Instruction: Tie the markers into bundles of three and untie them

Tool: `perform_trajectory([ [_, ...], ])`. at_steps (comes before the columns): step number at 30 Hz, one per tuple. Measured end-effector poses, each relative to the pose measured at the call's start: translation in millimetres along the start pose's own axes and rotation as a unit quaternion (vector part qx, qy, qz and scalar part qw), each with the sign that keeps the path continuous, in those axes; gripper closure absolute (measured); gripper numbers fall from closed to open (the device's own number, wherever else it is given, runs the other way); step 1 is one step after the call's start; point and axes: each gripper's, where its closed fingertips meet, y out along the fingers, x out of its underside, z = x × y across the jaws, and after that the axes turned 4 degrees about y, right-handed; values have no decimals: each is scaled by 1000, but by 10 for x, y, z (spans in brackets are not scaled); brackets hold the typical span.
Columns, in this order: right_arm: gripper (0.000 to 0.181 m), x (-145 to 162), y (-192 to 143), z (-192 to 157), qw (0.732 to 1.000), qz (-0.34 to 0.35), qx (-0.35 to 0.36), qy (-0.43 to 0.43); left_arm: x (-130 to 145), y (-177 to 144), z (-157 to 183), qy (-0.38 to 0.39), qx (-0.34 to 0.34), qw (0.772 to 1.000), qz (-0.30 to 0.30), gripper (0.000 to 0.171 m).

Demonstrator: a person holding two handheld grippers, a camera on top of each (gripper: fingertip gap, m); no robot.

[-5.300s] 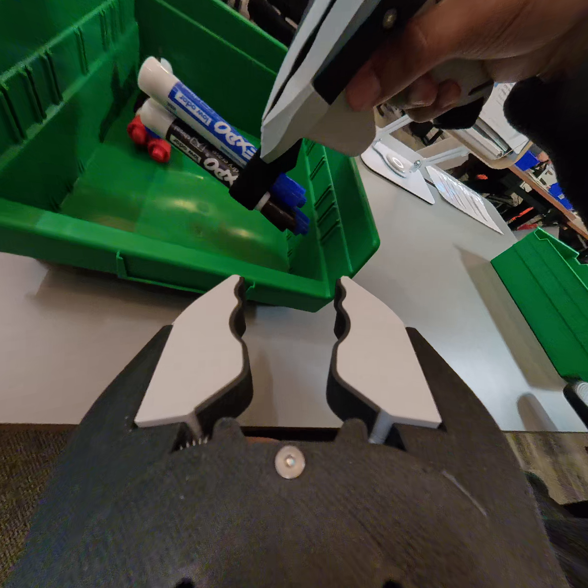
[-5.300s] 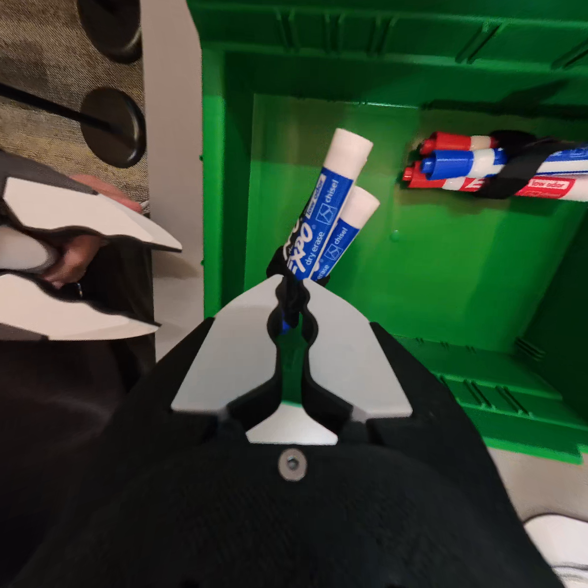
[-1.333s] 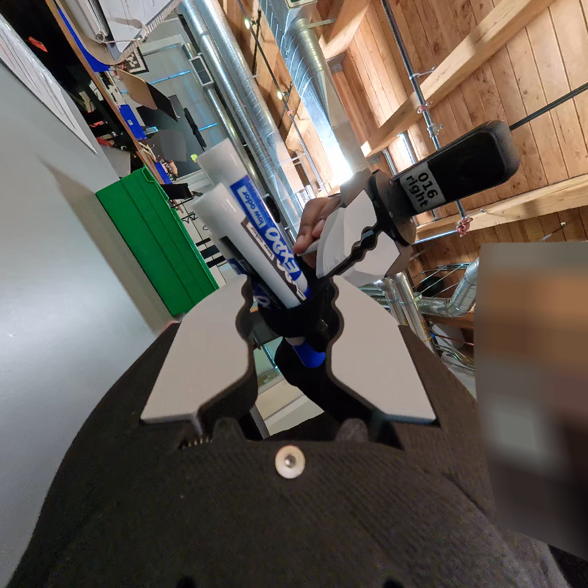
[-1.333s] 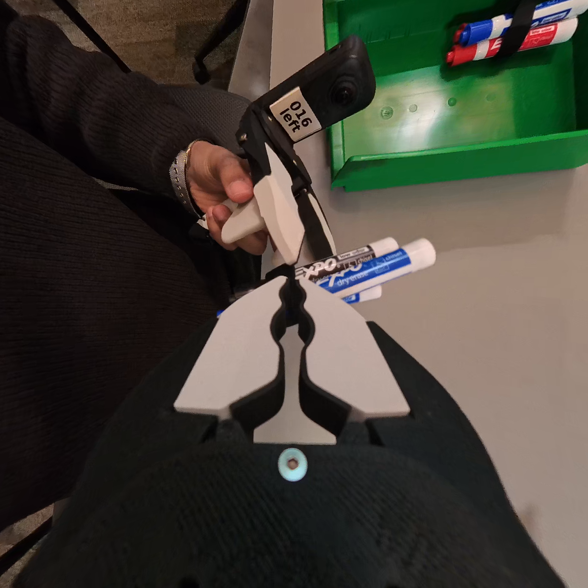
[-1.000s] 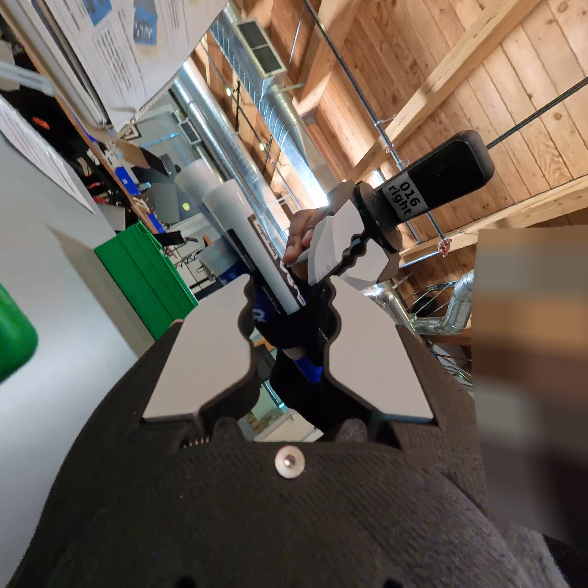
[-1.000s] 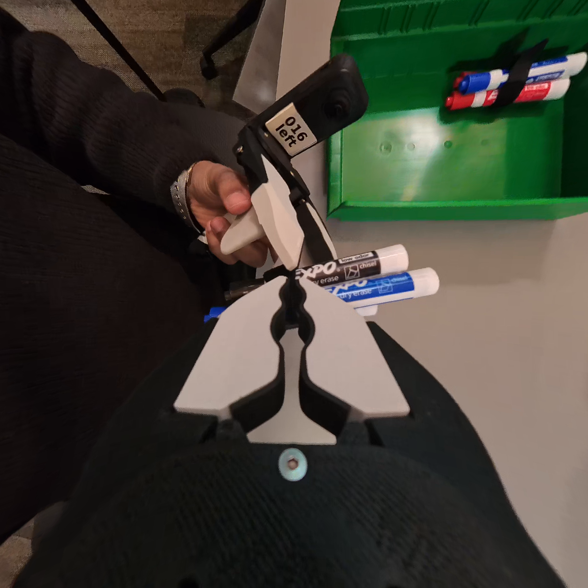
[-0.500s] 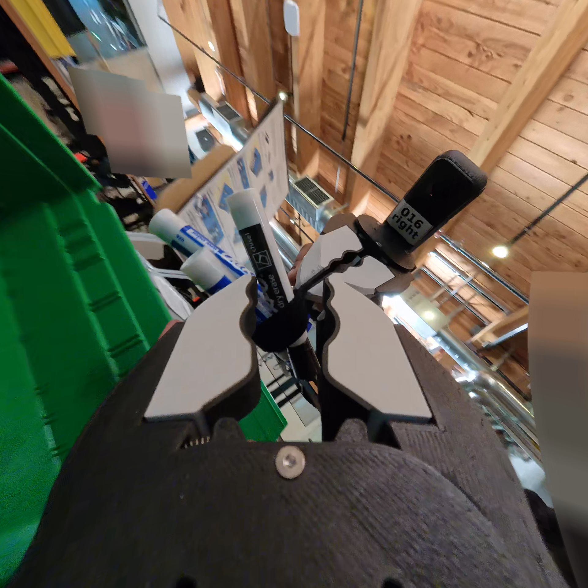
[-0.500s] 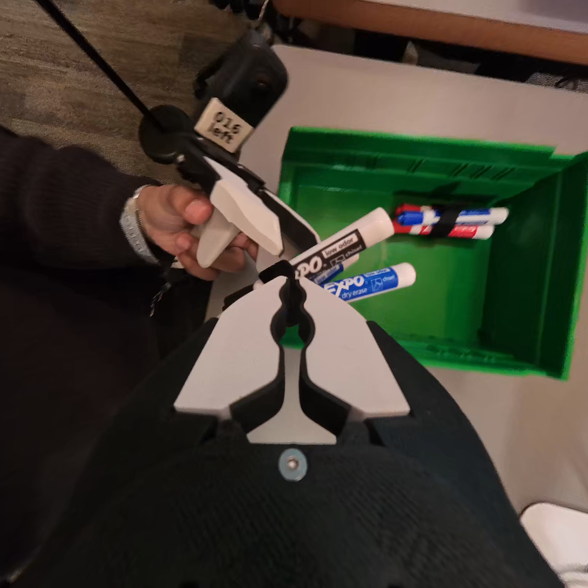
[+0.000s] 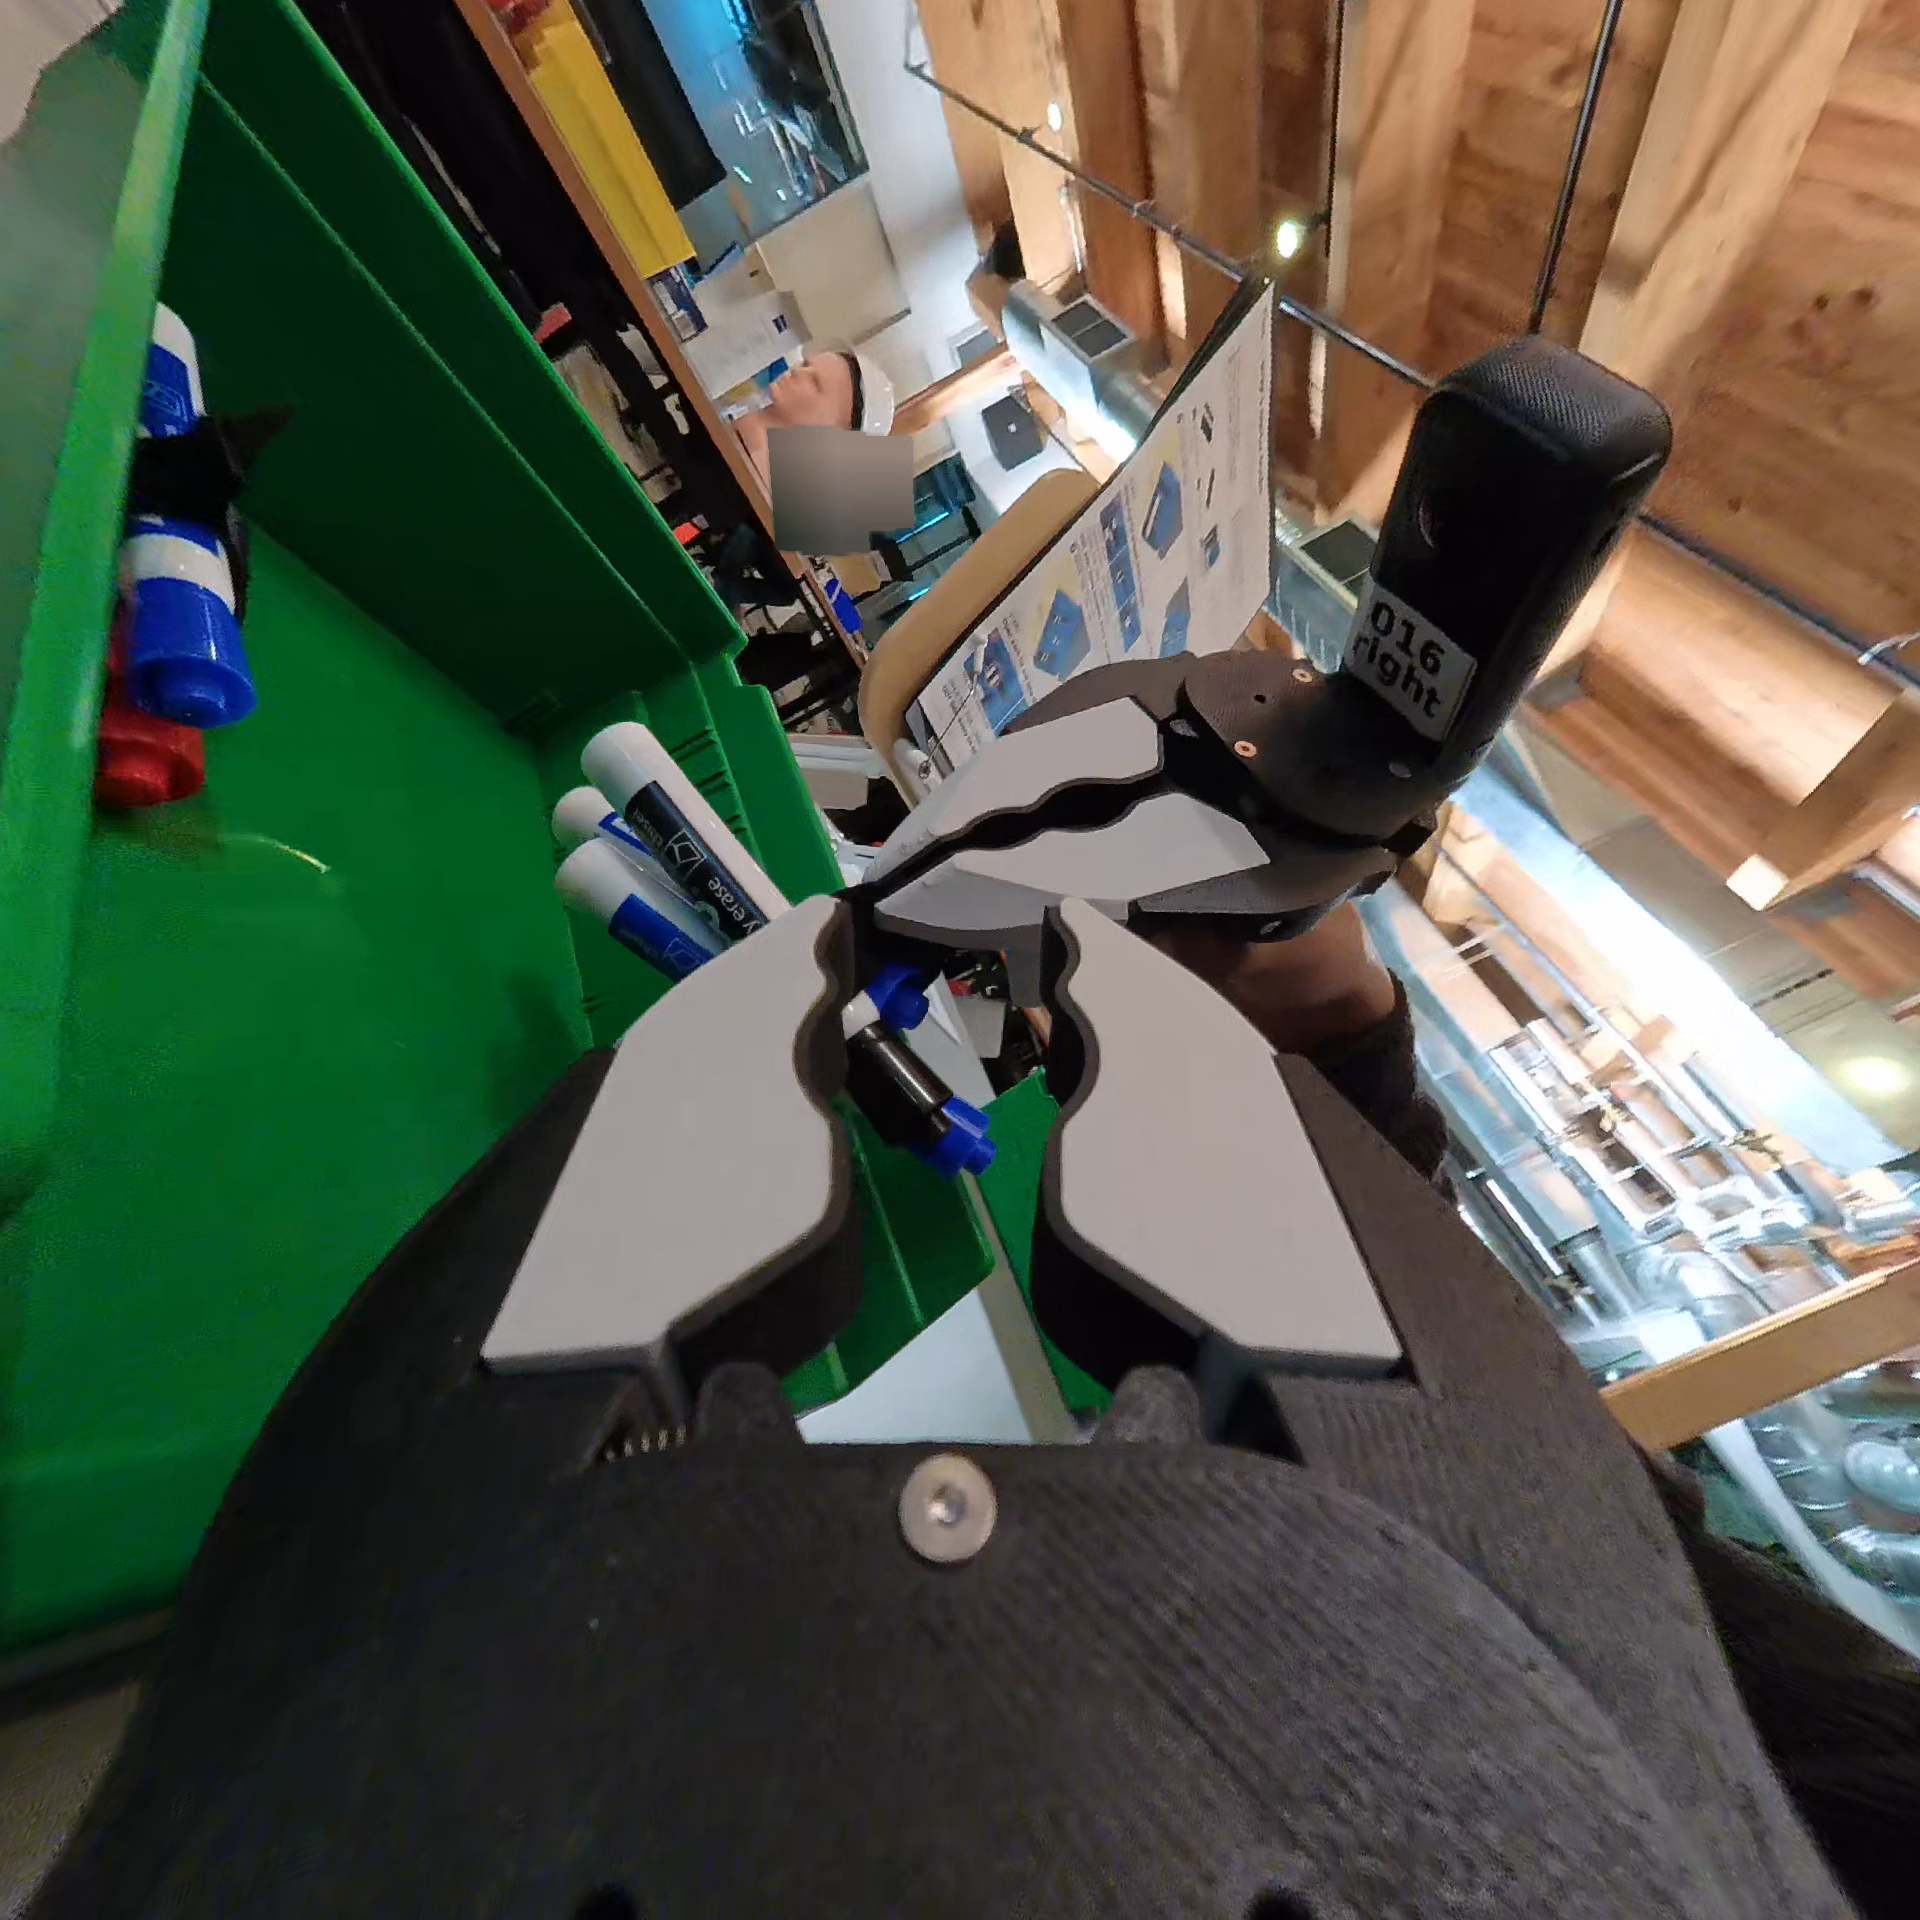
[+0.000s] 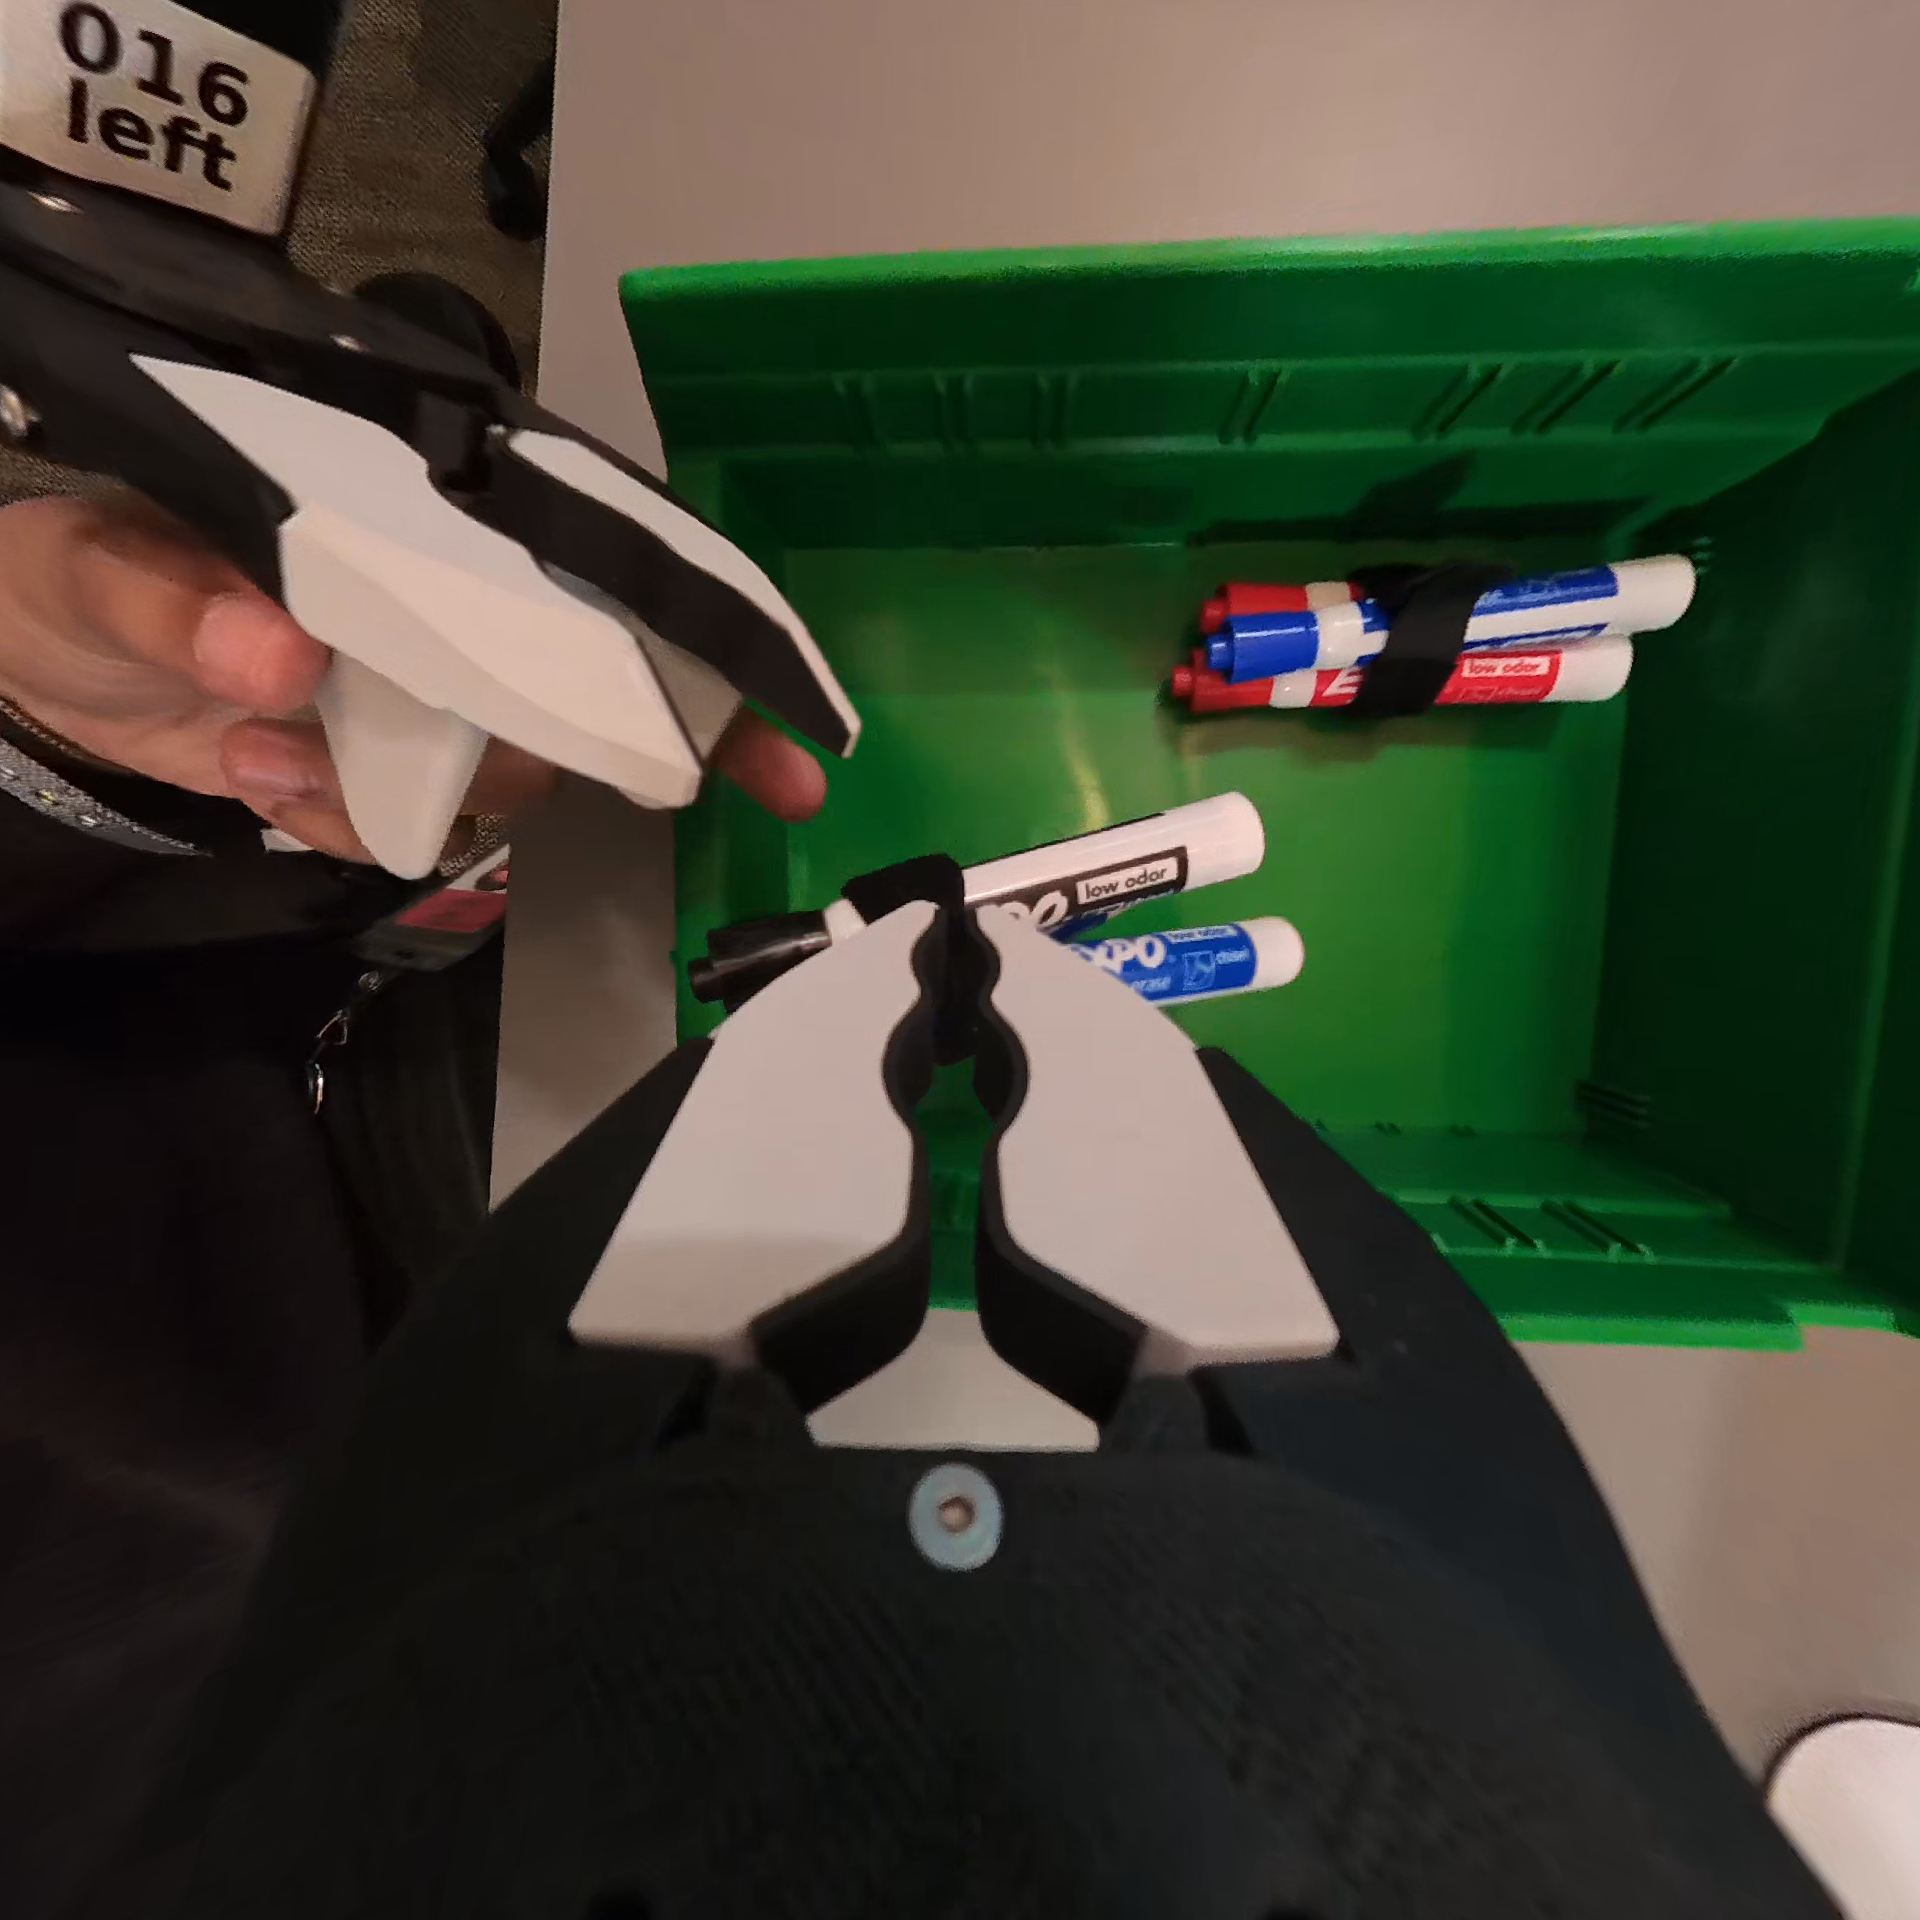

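Note:
My right gripper (image 10: 951,935) is shut on the black strap (image 10: 902,879) of a bundle of dry-erase markers (image 10: 1117,862), one black and two blue. It holds the bundle over the near left part of the green bin (image 10: 1143,281). My left gripper (image 9: 945,935) is open and holds nothing. In the right wrist view it (image 10: 821,732) hangs up and to the left of the bundle, apart from it. In the left wrist view the bundle (image 9: 675,831) and the right gripper (image 9: 873,899) show just past my left fingers.
A second strapped bundle of red and blue markers (image 10: 1434,634) lies at the bin's far right and also shows in the left wrist view (image 9: 177,613). The bin stands on a grey table (image 10: 1143,125). A white object (image 10: 1849,1808) sits at the bottom right. The tips of one gripper are about 4 cm away from the tips of the other.
Both grippers have come down over the green bin. The bundle, earlier between my left fingers, now hangs from the right gripper alone, and the left gripper has drawn off to the left.

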Motion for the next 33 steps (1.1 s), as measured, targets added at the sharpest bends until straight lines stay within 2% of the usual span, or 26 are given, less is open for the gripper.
perform_trajectory([
  [7, 179, 55, -44, 25, 1000, 8, -1, 6, 121, 42, -40, 77, -41, 996, -37, 132],
  [12, 179, 39, -134, -9, 1000, 15, 0, 0, 149, 60, -2, 23, -7, 999, -33, 128],
  [19, 179, -31, -283, -78, 1000, 27, 3, -11, 179, 59, 39, 2, 10, 999, -38, 127],
  [24, 179, -49, -422, -191, 999, 36, 3, -26, 171, 49, 120, -55, 56, 996, -29, 126],
  [27, 179, -28, -572, -262, 998, 46, 7, -32, 231, 73, 190, -50, 67, 996, -40, 126],
  [33, 179, 109, -1023, -437, 996, 69, 25, -46, 477, 115, 716, -85, 158, 982, -60, 122],
])
